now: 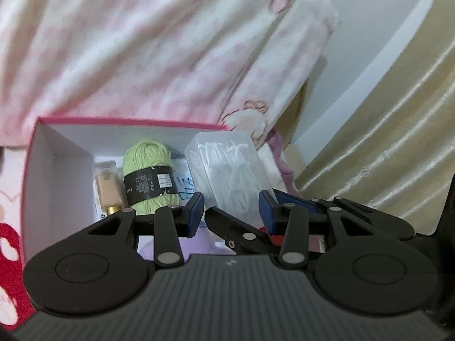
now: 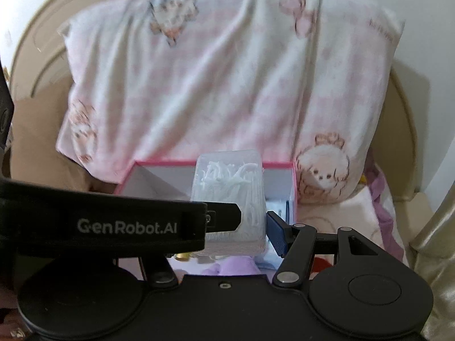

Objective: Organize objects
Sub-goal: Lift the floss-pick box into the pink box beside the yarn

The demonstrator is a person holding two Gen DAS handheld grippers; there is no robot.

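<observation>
A clear plastic box of white floss picks is held over a pink-rimmed white box. My right gripper is shut on it, and the same floss box fills the middle of the right wrist view. My left gripper is open, its blue pads standing apart with the floss box between them; whether they touch it I cannot tell. The right gripper's fingers reach in from the right. Inside the pink box lie a green yarn ball and a beige bottle with a gold cap.
A pink-and-white cartoon-print pillow leans behind the box. A gold curtain hangs on the right. A purple item lies under the grippers. A red-and-white patterned cloth lies to the left of the box.
</observation>
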